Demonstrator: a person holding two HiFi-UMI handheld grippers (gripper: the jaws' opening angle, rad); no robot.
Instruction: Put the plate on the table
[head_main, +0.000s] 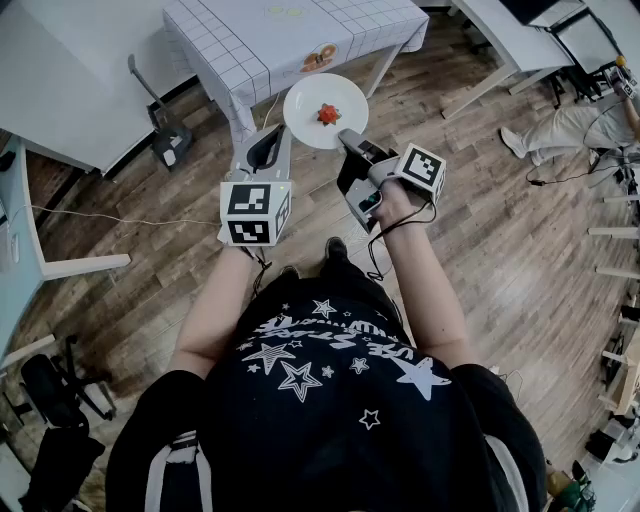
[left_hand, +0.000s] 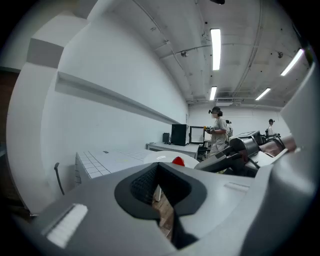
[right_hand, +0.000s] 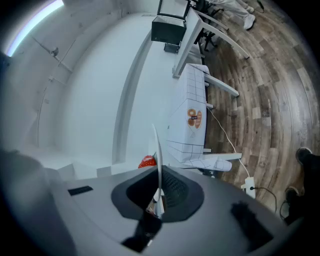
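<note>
A white plate (head_main: 325, 110) with a small red piece of food (head_main: 328, 114) on it hangs level over the wooden floor, just in front of the table with the white checked cloth (head_main: 290, 35). My right gripper (head_main: 347, 138) is shut on the plate's near rim. In the right gripper view the plate (right_hand: 156, 155) shows edge-on between the jaws, with the red food (right_hand: 147, 162) beside it. My left gripper (head_main: 262, 150) stands close to the plate's left side without touching it, jaws shut and empty. From the left gripper view the plate (left_hand: 165, 159) lies just beyond the jaws.
An orange print (head_main: 318, 58) marks the tablecloth near its front edge. A white desk (head_main: 60, 70) stands at the left and more desks (head_main: 500, 30) at the right. A seated person (head_main: 570, 125) is at the far right. Another person (left_hand: 218, 132) stands in the background.
</note>
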